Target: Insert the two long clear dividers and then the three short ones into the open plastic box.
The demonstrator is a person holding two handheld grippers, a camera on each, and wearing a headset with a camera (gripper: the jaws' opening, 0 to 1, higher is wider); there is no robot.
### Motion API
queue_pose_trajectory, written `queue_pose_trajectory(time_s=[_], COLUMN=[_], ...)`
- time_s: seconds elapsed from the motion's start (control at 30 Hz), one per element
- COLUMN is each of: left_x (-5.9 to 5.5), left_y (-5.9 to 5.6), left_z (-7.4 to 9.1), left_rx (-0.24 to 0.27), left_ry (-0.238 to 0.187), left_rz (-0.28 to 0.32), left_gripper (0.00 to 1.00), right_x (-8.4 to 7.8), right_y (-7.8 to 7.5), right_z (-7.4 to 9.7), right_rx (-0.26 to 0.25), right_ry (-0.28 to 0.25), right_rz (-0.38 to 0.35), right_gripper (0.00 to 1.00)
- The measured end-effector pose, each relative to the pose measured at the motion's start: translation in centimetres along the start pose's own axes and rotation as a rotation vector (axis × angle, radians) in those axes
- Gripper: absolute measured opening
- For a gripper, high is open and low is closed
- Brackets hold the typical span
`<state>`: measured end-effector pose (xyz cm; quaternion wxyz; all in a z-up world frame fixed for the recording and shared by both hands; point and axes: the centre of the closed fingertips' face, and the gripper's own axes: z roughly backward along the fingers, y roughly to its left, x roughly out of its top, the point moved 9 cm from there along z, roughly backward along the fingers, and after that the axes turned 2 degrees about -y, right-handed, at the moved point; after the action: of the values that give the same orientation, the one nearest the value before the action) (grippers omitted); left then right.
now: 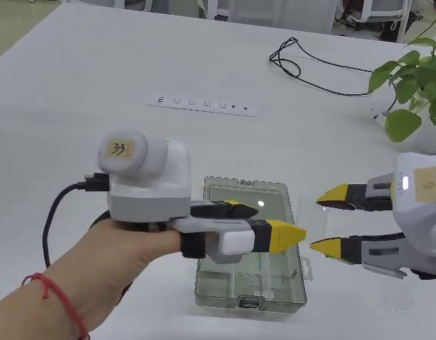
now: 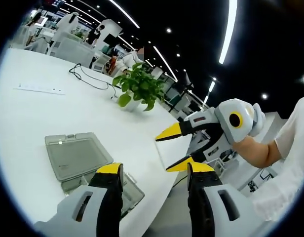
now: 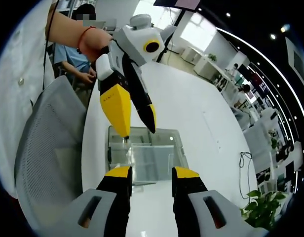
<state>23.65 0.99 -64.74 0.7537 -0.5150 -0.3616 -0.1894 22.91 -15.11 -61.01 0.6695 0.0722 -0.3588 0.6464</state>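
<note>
The clear plastic box lies open on the white table, its lid flat on the far side. My left gripper hovers over the box with its yellow-tipped jaws apart, pointing right. My right gripper stands just right of the box, facing left, jaws spread wide. The left gripper view shows its own jaws apart above the box, and the right gripper facing them. In the right gripper view, its jaws are apart and the left gripper points down at the box. I cannot make out a clear divider for certain.
A white power strip lies at the far middle, and a black cable loops behind it. A potted plant stands at the far right. A grey mesh chair is at the table's edge, with a person behind it.
</note>
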Motion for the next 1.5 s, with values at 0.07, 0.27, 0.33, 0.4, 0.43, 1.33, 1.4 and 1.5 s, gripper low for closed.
queue_pose_trajectory(time_s=[0.07,0.27,0.33,0.4,0.43,1.33,1.4,1.5], left_x=[-0.2,-0.7,-0.7,-0.8,-0.8,-1.0,-1.0,-1.0], left_y=[-0.1,-0.1,-0.2,-0.2,-0.3,-0.2,-0.2,-0.2], left_z=[-0.3,-1.2,-1.4,-1.5,-1.6,-2.0,-1.9,-1.9], left_rx=[-0.007,-0.013,-0.019,-0.021,-0.022,-0.040,-0.036,-0.034], left_ry=[0.003,0.023,0.025,0.029,0.031,0.042,0.039,0.037], left_rz=[0.025,0.054,0.057,0.060,0.059,0.076,0.087,0.095], left_gripper=[0.43,0.31,0.27,0.25,0.23,0.00,0.00,0.00], right_x=[0.2,0.7,0.8,0.8,0.9,1.1,1.1,1.2], right_y=[0.1,0.3,0.4,0.5,0.5,0.5,0.5,0.6], right_z=[0.0,0.0,-0.1,-0.1,-0.1,-0.6,-0.6,-0.6], right_rx=[-0.003,-0.006,-0.004,-0.004,-0.003,-0.003,-0.005,-0.009], right_ry=[0.002,0.005,0.007,0.012,0.013,0.037,0.037,0.038], right_rz=[0.011,0.030,0.038,0.049,0.051,0.093,0.096,0.100], right_gripper=[0.33,0.33,0.33,0.33,0.33,0.33,0.33,0.33])
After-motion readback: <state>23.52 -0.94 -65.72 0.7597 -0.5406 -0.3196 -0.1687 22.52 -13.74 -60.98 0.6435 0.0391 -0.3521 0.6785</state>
